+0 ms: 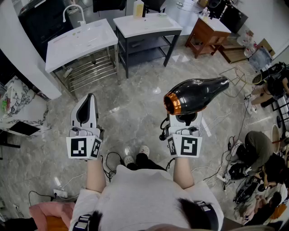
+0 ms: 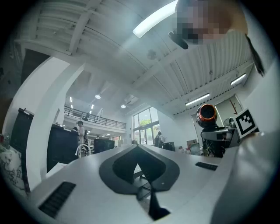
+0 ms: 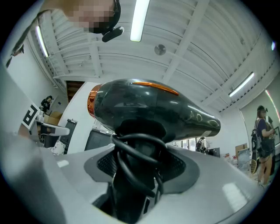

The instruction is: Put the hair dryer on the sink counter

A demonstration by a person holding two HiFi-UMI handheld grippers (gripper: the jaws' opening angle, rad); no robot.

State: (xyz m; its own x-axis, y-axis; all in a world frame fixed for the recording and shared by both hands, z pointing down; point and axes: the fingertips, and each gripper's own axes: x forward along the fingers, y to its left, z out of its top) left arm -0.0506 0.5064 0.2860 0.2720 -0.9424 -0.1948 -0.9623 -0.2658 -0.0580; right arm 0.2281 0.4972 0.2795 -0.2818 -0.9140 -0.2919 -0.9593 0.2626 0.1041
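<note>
My right gripper (image 1: 184,120) is shut on the handle of a black hair dryer (image 1: 196,94) with an orange ring at its rear end. The dryer lies crosswise above the jaws, and its black cord (image 3: 131,153) is looped round the handle between the pads. The right gripper view shows the hair dryer (image 3: 148,107) close up over the right gripper (image 3: 135,177). My left gripper (image 1: 86,107) is shut with nothing in it, held over the marble floor; its jaws meet in the left gripper view (image 2: 141,168). The white sink counter (image 1: 63,49) with a faucet (image 1: 74,11) stands far ahead at upper left.
A second white-topped dark cabinet (image 1: 153,26) with a yellow bottle (image 1: 138,8) stands right of the sink. A wooden table (image 1: 208,30) is beyond it. A person (image 1: 259,149) sits at the right among cables and bags. A pink cloth (image 1: 47,212) lies at lower left.
</note>
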